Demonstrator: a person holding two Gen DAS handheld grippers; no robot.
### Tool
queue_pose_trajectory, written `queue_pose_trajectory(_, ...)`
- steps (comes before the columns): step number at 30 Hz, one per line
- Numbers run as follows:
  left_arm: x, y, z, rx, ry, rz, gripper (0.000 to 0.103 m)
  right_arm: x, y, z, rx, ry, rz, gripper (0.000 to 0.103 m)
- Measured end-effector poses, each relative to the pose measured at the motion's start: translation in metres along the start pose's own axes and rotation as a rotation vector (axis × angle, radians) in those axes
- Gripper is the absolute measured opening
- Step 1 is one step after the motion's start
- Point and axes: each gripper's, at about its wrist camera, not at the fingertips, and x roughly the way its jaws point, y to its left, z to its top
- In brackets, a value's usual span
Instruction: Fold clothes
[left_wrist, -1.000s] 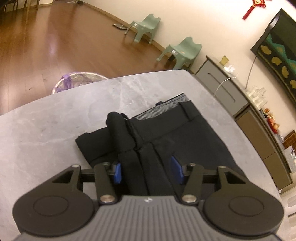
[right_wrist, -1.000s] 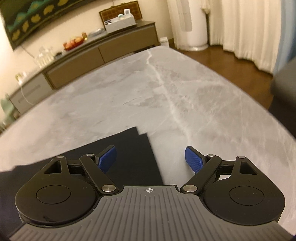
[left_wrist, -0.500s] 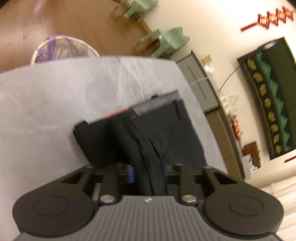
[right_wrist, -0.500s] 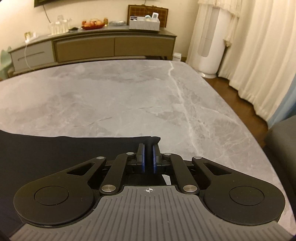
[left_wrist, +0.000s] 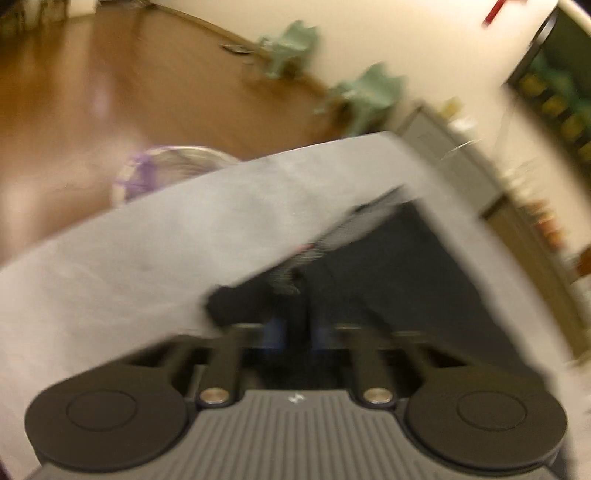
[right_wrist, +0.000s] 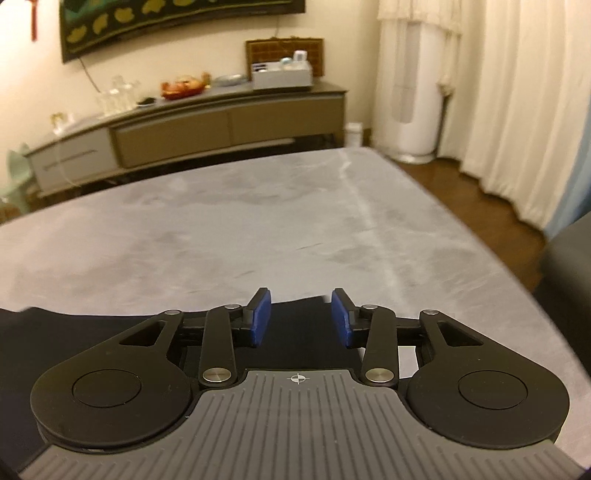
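Left wrist view: blurred; the left gripper (left_wrist: 295, 334) angles steeply down over the grey table (left_wrist: 155, 251).
Left jaws: closing, pinching a raised ridge of the black trousers (left_wrist: 384, 280).
Right gripper (right_wrist: 301, 319): tilted down, jaws opening, pads apart over the trousers' edge, not pressing it.
Trousers: lying on the table.

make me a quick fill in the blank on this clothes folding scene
1. The folded trousers are ____ in colour.
2. They lie on a grey ____ table.
3. The pads on the right tongs are ____.
4. On the floor by the wall stand two small green ____.

Missing words: black; marble; blue; chairs
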Motion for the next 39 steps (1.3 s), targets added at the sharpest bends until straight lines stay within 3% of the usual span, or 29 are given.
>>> queue_pose_trajectory(6,-0.007,0.003,0.002,-0.019,-0.025,-0.004,0.011,-0.015,-0.009,-0.007,0.08,0.018,0.059,0.045)
queue_pose_trajectory(9,-0.016,0.004,0.003,-0.036,-0.06,-0.013,0.008,-0.043,-0.027,-0.019,0.151,0.008,0.089,0.057)
queue_pose_trajectory(12,-0.021,0.004,0.001,-0.04,-0.063,-0.018,0.008,-0.072,-0.053,-0.04,0.204,-0.013,0.051,0.071)
queue_pose_trajectory(13,-0.023,0.003,0.001,-0.043,-0.059,-0.025,0.009,-0.08,-0.062,-0.047,0.224,-0.014,0.037,0.071)
queue_pose_trajectory(14,-0.024,0.003,0.0,-0.045,-0.051,-0.038,0.012,-0.085,-0.069,-0.053,0.245,-0.004,0.027,0.071)
queue_pose_trajectory(18,-0.029,0.0,-0.006,-0.055,-0.024,-0.103,0.043,-0.102,-0.087,-0.076,0.309,0.029,0.025,0.071)
queue_pose_trajectory(24,-0.031,0.002,-0.014,-0.047,-0.006,-0.138,0.048,-0.102,-0.063,-0.077,0.264,0.033,0.051,0.078)
queue_pose_trajectory(25,-0.028,0.001,-0.014,-0.037,0.002,-0.136,0.048,-0.1,-0.058,-0.076,0.251,0.037,0.054,0.079)
queue_pose_trajectory(26,-0.026,0.0,-0.015,-0.023,0.007,-0.126,0.04,-0.099,-0.052,-0.077,0.241,0.043,0.06,0.079)
queue_pose_trajectory(27,-0.023,-0.003,-0.015,0.002,0.001,-0.098,0.002,-0.098,-0.046,-0.077,0.229,0.048,0.068,0.079)
queue_pose_trajectory(29,-0.022,-0.002,-0.013,0.009,-0.032,-0.053,0.004,-0.096,-0.038,-0.079,0.195,0.058,0.074,0.079)
queue_pose_trajectory(34,-0.025,0.009,-0.011,-0.028,-0.032,-0.069,0.007,-0.094,-0.032,-0.083,0.145,0.081,0.07,0.077)
queue_pose_trajectory(37,-0.047,0.015,-0.018,-0.059,-0.079,-0.093,0.047,-0.099,-0.037,-0.087,0.159,0.081,0.071,0.08)
queue_pose_trajectory(38,-0.056,0.019,-0.02,-0.073,-0.098,-0.1,0.066,-0.101,-0.038,-0.089,0.164,0.081,0.069,0.081)
queue_pose_trajectory(39,-0.065,0.024,-0.024,-0.093,-0.118,-0.109,0.075,-0.103,-0.04,-0.092,0.167,0.083,0.068,0.082)
